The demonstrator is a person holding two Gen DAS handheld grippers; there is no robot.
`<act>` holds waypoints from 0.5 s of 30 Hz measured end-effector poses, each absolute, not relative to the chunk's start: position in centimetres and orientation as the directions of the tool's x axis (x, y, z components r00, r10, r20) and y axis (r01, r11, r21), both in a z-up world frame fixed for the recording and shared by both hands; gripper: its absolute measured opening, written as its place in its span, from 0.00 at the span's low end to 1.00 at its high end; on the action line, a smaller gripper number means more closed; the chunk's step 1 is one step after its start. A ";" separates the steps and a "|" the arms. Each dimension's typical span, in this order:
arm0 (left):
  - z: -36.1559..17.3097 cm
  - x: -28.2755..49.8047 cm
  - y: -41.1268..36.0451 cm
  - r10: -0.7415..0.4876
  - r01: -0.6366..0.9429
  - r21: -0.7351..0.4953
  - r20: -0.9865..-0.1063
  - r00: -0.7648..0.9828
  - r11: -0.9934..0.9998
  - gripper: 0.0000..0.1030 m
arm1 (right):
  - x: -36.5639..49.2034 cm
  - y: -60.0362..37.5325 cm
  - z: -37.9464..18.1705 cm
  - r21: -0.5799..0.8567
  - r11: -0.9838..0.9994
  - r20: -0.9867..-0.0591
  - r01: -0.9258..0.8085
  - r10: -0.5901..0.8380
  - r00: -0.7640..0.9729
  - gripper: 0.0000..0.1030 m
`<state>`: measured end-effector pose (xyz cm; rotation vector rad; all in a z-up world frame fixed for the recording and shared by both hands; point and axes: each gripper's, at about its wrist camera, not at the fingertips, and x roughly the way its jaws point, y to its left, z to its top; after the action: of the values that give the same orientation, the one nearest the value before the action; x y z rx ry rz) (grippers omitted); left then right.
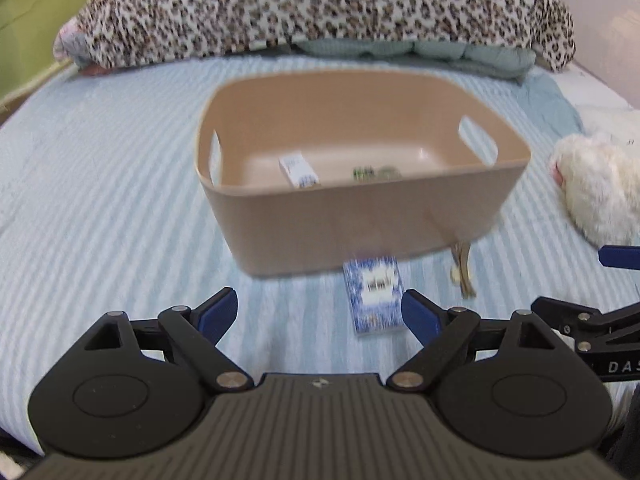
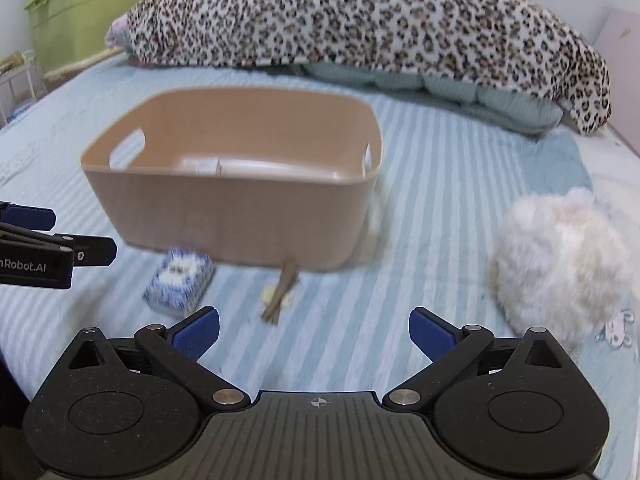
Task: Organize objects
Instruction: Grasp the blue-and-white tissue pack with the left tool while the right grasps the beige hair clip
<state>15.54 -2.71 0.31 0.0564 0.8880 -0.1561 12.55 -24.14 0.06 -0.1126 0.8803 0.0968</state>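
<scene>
A tan plastic bin point(image 1: 360, 232) with cut-out handles sits on the striped bed; it also shows in the right wrist view point(image 2: 232, 216). Inside lie a small white box point(image 1: 298, 169) and small green items point(image 1: 370, 172). A blue-and-white patterned packet point(image 1: 376, 296) lies in front of the bin, also seen from the right wrist point(image 2: 180, 282). A thin gold-brown hair clip point(image 1: 462, 266) lies beside it, also in the right wrist view point(image 2: 282, 292). My left gripper point(image 1: 320, 312) is open and empty, just short of the packet. My right gripper point(image 2: 314, 334) is open and empty, near the clip.
A fluffy white plush point(image 2: 560, 264) lies to the right, also in the left wrist view point(image 1: 596, 188). A leopard-print blanket point(image 2: 360, 16) and a teal quilt point(image 2: 460, 88) lie behind the bin. A green storage box point(image 2: 92, 12) stands at the far left.
</scene>
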 end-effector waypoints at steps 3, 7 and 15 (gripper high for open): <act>-1.2 15.7 -3.2 -0.126 0.159 -0.039 -0.801 0.585 0.986 0.87 | 12.7 -24.0 -1.4 -0.055 0.990 -0.793 -0.133 0.038 0.608 1.00; -2.7 16.1 -4.1 -0.130 0.169 -0.040 -0.816 0.563 0.985 0.87 | 13.2 -23.9 -3.1 -0.066 0.988 -0.816 -0.140 0.027 0.578 1.00; -5.2 17.9 -5.5 -0.137 0.162 -0.059 -0.839 0.527 0.985 0.87 | 15.1 -24.9 -5.8 -0.031 0.994 -0.861 -0.109 0.029 0.508 1.00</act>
<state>17.89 -5.53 -5.21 0.0273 1.0002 -0.1784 15.10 -24.89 -5.83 -0.0846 1.0347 0.0836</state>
